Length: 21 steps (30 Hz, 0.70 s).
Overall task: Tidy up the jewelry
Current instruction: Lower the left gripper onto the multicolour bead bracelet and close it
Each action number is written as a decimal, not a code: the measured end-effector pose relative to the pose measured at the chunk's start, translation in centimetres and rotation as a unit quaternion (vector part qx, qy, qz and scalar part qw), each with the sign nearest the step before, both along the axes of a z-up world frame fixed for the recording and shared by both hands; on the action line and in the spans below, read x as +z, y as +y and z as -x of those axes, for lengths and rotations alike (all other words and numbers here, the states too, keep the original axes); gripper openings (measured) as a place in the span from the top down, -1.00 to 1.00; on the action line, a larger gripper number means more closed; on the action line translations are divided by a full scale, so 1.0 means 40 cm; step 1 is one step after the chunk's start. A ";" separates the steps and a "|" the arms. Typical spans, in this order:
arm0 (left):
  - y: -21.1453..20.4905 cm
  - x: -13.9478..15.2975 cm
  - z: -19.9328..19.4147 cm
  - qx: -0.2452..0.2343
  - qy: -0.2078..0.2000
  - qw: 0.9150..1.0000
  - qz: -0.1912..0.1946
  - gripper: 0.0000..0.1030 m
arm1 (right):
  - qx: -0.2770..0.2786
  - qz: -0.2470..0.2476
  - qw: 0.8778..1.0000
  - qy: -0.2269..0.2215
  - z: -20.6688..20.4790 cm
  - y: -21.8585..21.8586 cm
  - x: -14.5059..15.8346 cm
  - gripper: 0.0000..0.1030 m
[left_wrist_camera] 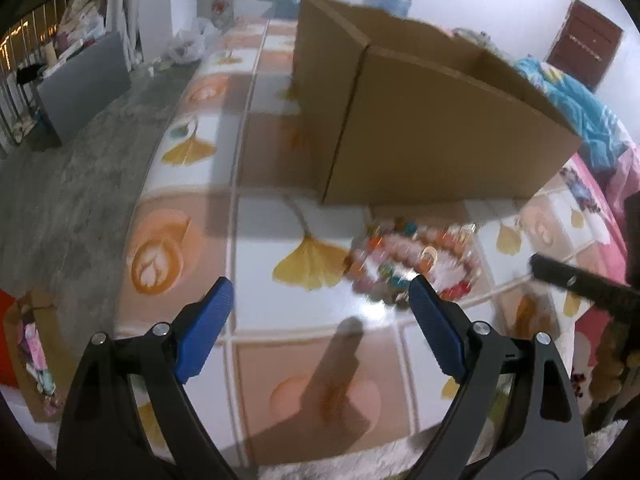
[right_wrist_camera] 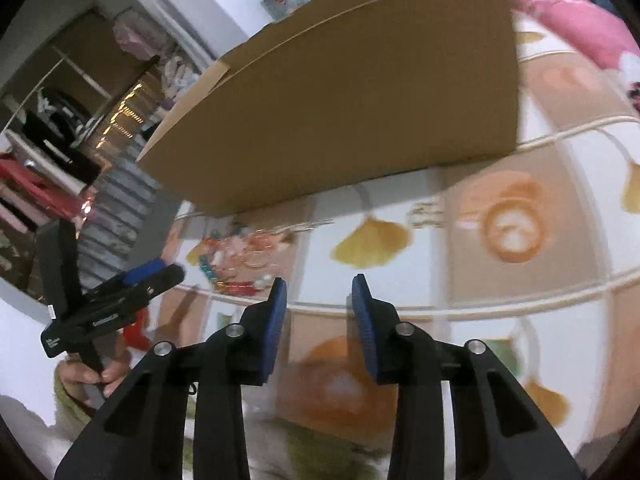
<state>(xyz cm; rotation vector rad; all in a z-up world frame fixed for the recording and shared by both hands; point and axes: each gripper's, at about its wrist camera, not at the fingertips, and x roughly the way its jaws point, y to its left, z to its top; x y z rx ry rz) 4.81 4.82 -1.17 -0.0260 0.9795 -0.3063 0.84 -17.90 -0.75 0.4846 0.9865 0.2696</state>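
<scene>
Jewelry (left_wrist_camera: 412, 264), a blurred heap of coloured bead bracelets in orange, pink, teal and red, lies on the desk (left_wrist_camera: 256, 240) just in front of the near wall of a cardboard box (left_wrist_camera: 440, 132). The desk is covered with a cloth printed with yellow ginkgo leaves and latte cups. In the right wrist view the same heap (right_wrist_camera: 240, 256) sits left of centre, again near the foot of the box (right_wrist_camera: 340, 112), which stands open at the top.

The left gripper (left_wrist_camera: 320, 312) hangs above the desk with its blue fingers (left_wrist_camera: 208, 324) spread wide and nothing between them; its right finger overlaps the near edge of the bead heap in the picture, though I cannot tell whether it touches. In the right wrist view this gripper (right_wrist_camera: 156, 276) shows at the left, and part of the hand (right_wrist_camera: 92, 376) that holds it shows on the handle below.

The right gripper (right_wrist_camera: 319, 292) points down at the cloth to the right of the heap, its blue fingers (right_wrist_camera: 276, 320) set at a narrow gap with nothing in it. A small pale piece (right_wrist_camera: 426, 212), too blurred to name, lies apart to the right near the box.

A pink blanket (left_wrist_camera: 592, 216) lies at the far right edge.
</scene>
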 end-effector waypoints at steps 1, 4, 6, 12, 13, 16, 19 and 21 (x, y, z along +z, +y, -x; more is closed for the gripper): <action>-0.003 0.000 -0.001 -0.005 -0.005 1.000 -0.003 -0.46 | 0.006 0.002 1.000 -0.002 -0.006 0.017 0.002 0.43; -0.033 0.001 -0.016 -0.026 -0.013 0.999 -0.016 -0.11 | 0.025 0.024 0.999 -0.007 -0.031 0.064 0.003 0.53; -0.044 -0.005 -0.012 -0.035 -0.010 0.999 -0.018 0.06 | 0.033 0.036 0.999 -0.009 -0.041 0.089 0.006 0.58; -0.063 -0.025 -0.019 -0.050 -0.003 0.998 -0.032 0.45 | 0.057 0.081 0.995 -0.008 -0.059 0.139 -0.001 0.68; -0.068 -0.027 -0.017 -0.053 0.001 0.998 -0.032 0.46 | 0.057 0.085 0.995 -0.006 -0.061 0.143 -0.004 0.69; -0.072 -0.033 -0.015 -0.057 0.008 0.998 -0.024 0.55 | 0.063 0.079 0.995 -0.004 -0.064 0.147 -0.007 0.72; -0.073 -0.033 -0.008 -0.062 0.013 0.998 -0.012 0.69 | 0.066 0.082 0.994 -0.007 -0.070 0.150 -0.005 0.75; -0.071 -0.031 -0.002 -0.065 0.013 0.998 -0.001 0.79 | 0.068 0.083 0.994 -0.010 -0.073 0.157 -0.006 0.87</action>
